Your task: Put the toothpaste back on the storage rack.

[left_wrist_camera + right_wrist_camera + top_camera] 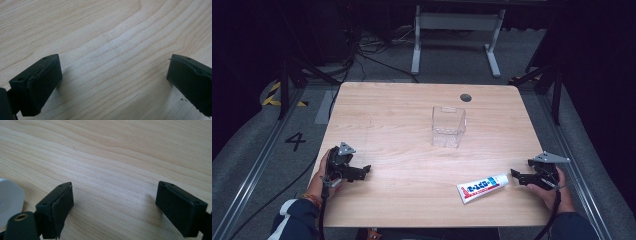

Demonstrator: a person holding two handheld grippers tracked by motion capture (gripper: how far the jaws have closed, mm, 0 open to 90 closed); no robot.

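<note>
Wooden table (412,150), both claws low, spread

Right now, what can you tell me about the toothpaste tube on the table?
The tube is white with a blue label, red trim and a white cap. It lies flat on the wooden table near the front right, cap end aimed at the right claw, which sits open just short of it, not touching. The white cap peeks in at the left edge of the right gripper view. It looks soft and plastic. Only the table touches it.

left hand-held gripper (362,171): jaws wide apart, low | right hand-held gripper (518,176): jaws wide apart, low
</note>
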